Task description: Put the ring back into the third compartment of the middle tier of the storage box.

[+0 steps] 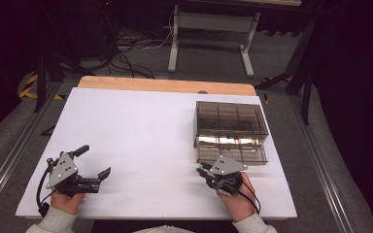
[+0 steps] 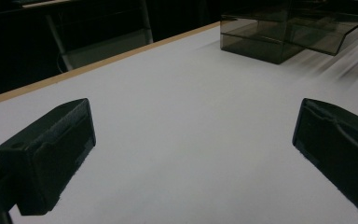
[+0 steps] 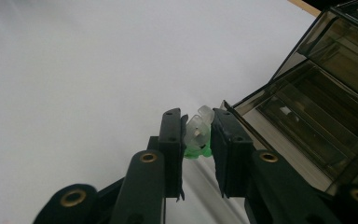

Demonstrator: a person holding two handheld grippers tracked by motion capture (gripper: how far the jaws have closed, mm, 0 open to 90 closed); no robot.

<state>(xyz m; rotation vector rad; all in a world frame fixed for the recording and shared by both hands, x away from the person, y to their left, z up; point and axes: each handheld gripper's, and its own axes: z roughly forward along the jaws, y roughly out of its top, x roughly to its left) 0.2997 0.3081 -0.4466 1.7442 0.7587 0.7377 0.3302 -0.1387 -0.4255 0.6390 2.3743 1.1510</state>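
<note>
A smoky clear plastic drawer box (image 1: 230,127) sits on the right of the white table (image 1: 141,141), its lower drawer (image 1: 233,153) pulled out toward me. My right gripper (image 1: 200,170) hovers just in front of that drawer, shut on a small clear and green plastic part (image 3: 198,135) pinched between its pads. In the right gripper view the open drawer (image 3: 307,126) lies just right of the jaws. My left gripper (image 1: 96,162) rests at the table's near left, jaws wide open with nothing between them. The drawer box (image 2: 284,35) shows far off in the left gripper view.
The table's wooden far edge (image 1: 167,85) borders a dark floor with cables and a white desk frame (image 1: 212,39). Broad bare white surface lies between the two grippers.
</note>
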